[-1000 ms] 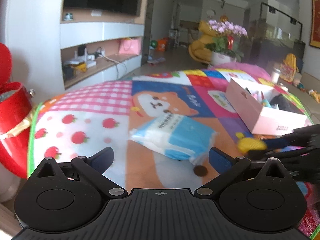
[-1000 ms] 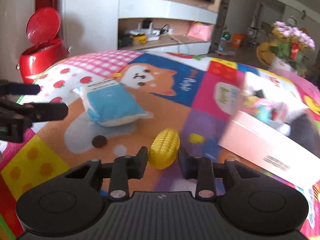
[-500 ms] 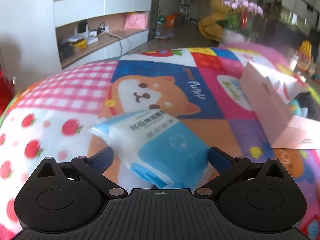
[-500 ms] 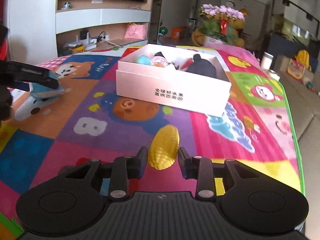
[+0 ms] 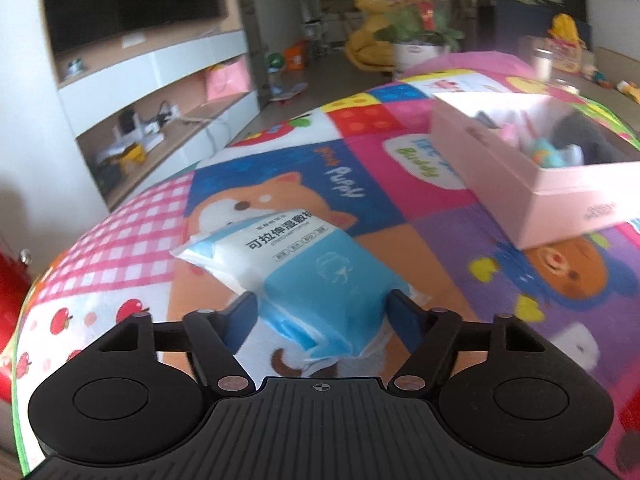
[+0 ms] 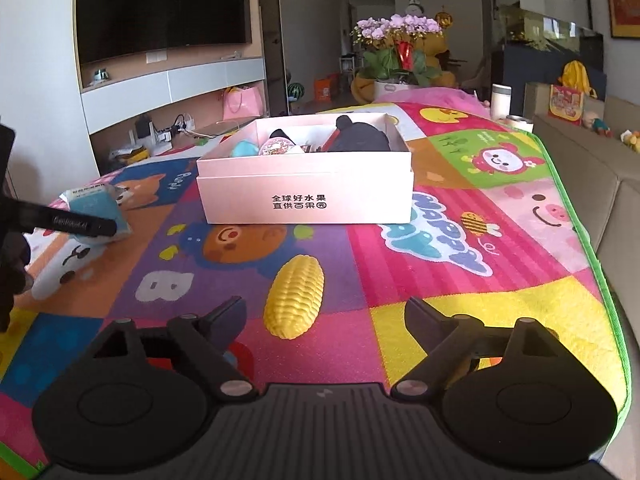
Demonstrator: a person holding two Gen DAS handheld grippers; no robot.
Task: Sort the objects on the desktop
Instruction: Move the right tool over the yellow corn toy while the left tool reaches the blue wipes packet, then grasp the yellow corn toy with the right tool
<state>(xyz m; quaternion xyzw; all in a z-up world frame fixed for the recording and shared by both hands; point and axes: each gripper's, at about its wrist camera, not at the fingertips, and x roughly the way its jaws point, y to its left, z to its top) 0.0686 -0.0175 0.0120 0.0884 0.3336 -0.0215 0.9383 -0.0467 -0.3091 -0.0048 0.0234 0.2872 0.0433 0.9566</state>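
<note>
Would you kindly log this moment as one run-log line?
left gripper: closing on wipes pack | right gripper: opening, corn on mat between fingers | box: ahead

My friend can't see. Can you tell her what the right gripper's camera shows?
The right gripper, jaws opening, has a yellow plastic corn cob lying loose between them on a colourful cartoon play mat. Behind it sits an open pale pink cardboard box of toys.
</note>
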